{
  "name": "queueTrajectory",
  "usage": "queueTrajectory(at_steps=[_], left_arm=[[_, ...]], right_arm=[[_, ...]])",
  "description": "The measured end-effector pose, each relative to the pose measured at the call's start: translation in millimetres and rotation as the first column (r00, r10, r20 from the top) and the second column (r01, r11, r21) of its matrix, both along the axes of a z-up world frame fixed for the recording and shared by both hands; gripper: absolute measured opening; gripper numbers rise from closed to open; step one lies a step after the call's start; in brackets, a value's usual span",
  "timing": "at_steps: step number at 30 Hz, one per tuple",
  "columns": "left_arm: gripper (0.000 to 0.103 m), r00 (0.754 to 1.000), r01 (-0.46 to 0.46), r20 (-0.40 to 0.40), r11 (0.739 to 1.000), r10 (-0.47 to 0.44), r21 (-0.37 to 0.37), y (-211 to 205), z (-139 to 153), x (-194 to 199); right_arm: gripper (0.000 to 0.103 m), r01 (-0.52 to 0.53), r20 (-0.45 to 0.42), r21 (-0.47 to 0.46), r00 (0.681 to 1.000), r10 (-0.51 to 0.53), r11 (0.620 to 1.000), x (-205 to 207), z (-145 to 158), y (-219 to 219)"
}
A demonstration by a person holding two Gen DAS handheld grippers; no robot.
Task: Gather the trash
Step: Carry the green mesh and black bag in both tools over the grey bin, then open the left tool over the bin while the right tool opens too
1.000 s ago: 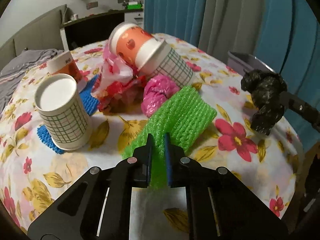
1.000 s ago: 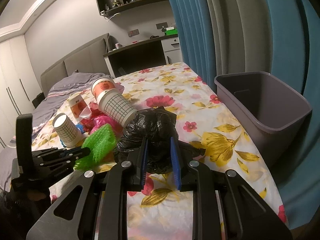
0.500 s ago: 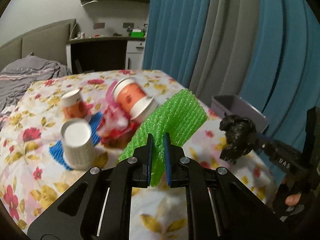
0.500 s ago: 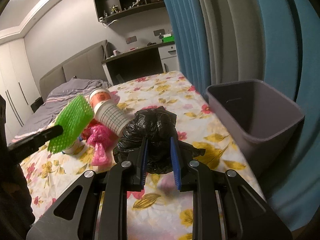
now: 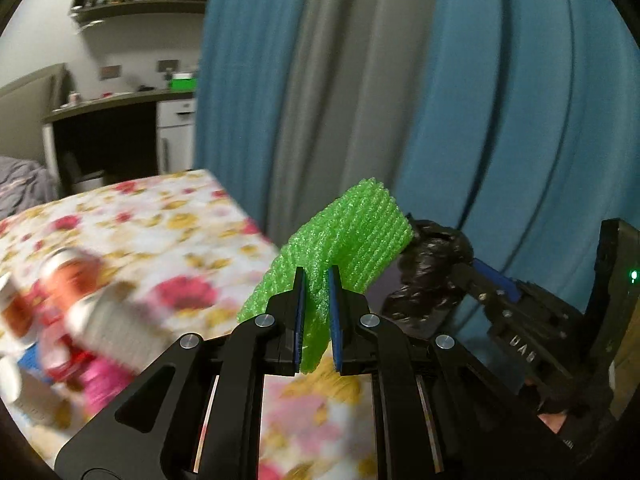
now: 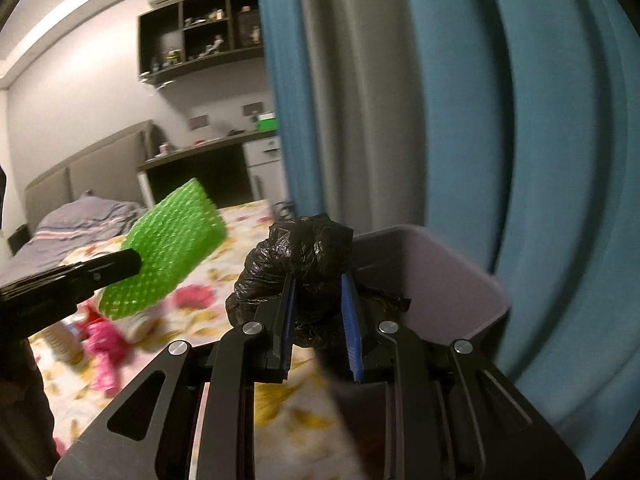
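Right wrist view: right tool (image 6: 318,312) pinches a crumpled black plastic bag (image 6: 298,256), held in the air at the near rim of the grey bin (image 6: 486,300), just short of the opening. Left tool (image 5: 316,312) is pressed onto a green foam net (image 5: 344,236), gripped near its lower end, most of it sticking up free, airborne over the floral surface (image 5: 192,240) edge and close beside the black bag. Bin interior: mostly hidden behind bag and tool, the part showing looks empty; cannot tell about the bottom

Risks, judged: both tools converge on one bin, so they may knock together or one bundle may snag the other. Black bag is light and springy, released this near the rim it could catch the edge and drop outside. Foam net is held by a thin pinch and may slip or flop. Paper cups (image 5: 108,320) and pink bag (image 6: 106,344) lie blurred on the surface, not yet collected
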State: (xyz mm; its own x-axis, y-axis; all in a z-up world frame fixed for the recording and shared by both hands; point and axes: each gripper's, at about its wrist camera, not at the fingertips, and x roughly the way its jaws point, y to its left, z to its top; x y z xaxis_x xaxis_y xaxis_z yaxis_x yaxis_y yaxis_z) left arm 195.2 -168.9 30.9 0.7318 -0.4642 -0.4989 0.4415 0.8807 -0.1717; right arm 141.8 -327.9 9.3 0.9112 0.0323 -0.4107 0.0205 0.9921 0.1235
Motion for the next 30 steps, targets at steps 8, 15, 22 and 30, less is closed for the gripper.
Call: queueTrajectory(at_steps=[8, 15, 22, 30], left_arm=[[0.011, 0.998, 0.058, -0.030, 0.998, -0.059, -0.022, -70.6, -15.7, 45.8], [0.011, 0.994, 0.082, -0.067, 0.996, -0.084, -0.025, -96.2, -30.7, 70.6], [0.012, 0.990, 0.089, -0.107, 0.995, -0.093, -0.045, -108.8, -43.5, 87.7], [0.013, 0.982, 0.103, -0.149, 0.993, -0.112, -0.064, -121.3, -56.4, 99.8]], right_arm=[[0.023, 0.079, -0.017, -0.002, 0.997, -0.079, 0.997, 27.0, -12.0, -37.3], [0.023, 0.096, -0.051, 0.006, 0.994, -0.095, 0.995, 39.4, -25.1, -48.9], [0.024, 0.106, -0.078, 0.016, 0.991, -0.104, 0.994, 46.5, -31.6, -51.0], [0.024, 0.109, -0.099, 0.017, 0.989, -0.107, 0.994, 52.6, -34.2, -53.6]])
